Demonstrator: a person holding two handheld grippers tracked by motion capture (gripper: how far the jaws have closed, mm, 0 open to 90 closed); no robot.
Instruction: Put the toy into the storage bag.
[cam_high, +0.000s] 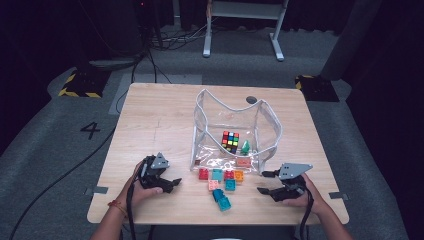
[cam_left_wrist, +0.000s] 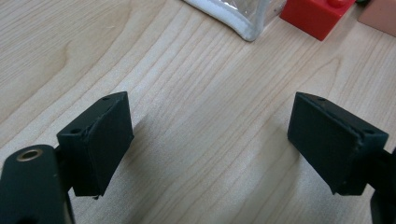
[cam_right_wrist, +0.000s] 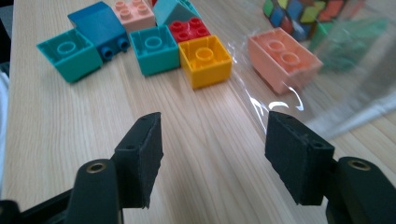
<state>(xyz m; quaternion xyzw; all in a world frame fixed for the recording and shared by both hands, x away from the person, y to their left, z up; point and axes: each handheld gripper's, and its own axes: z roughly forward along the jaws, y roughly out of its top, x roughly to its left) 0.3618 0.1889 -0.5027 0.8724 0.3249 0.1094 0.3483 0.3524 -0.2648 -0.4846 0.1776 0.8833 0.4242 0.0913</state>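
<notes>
Blocks (cam_high: 220, 182) lie in a loose cluster on the table (cam_high: 160, 120), just in front of the mouth of the clear bag (cam_high: 235, 127), between the two hands. From above, the right gripper (cam_high: 268, 183) sits low at the cluster's right with its jaws pointing left toward it; the left gripper (cam_high: 172, 183) rests at the cluster's left, pointing right. Both are near, though the left one's tips look a little closer to the nearest red block (cam_high: 203, 174). The bag already holds a colour cube (cam_high: 230, 141), a green piece (cam_high: 245, 147) and a pink block (cam_high: 243, 162). The floor around is grey carpet, the room dark, with a white frame (cam_high: 242, 15) beyond.

Left gripper view: the left gripper (cam_left_wrist: 210, 140) is released, nothing but bare wood between its pads; the bag's white hem (cam_left_wrist: 229, 21) and the red block (cam_left_wrist: 317, 16) lie ahead to its upper right.

Right gripper view: the right gripper (cam_right_wrist: 215, 147) stands released and empty, wood grain between the pads. The yellow block (cam_right_wrist: 205, 60) lies straight ahead, nearest, squarish with no clear long axis, touching a teal block (cam_right_wrist: 154, 49) on its left. I judge a short push forward would put the yellow block between the jaws. The bag's lip lies close on the right.
</notes>
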